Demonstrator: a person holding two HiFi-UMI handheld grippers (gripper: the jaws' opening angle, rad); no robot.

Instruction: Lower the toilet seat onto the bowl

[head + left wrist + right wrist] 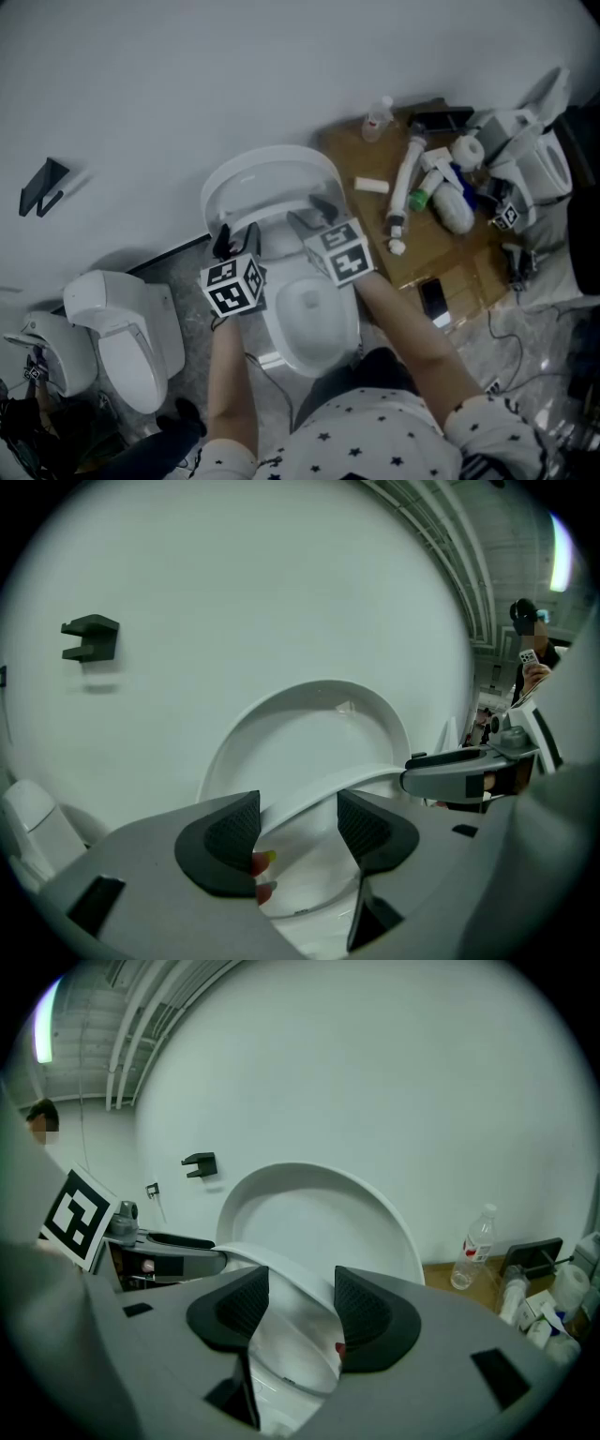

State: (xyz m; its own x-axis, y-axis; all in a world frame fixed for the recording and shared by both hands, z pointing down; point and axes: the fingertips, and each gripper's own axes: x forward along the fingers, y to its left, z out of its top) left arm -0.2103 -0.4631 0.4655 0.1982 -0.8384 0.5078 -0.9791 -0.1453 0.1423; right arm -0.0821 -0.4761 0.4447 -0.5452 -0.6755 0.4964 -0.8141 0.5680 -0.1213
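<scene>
A white toilet stands against the wall with its lid (272, 173) upright. The toilet seat (277, 214) is tilted partway between the lid and the bowl (314, 319). My left gripper (225, 244) grips the seat's left side, and the rim (300, 803) passes between its dark pads (225, 841). My right gripper (317, 216) grips the right side, where the seat's white rim (295, 1288) fills the gap between its pads (366, 1316). In each gripper view the other gripper shows across the seat.
Two more white toilets (127, 337) (52, 354) stand at the left. A black bracket (42, 186) hangs on the wall. To the right, a brown board (450, 267) holds a water bottle (378, 117), tubes, a phone (433, 300) and other clutter. Cables lie on the floor (525, 337).
</scene>
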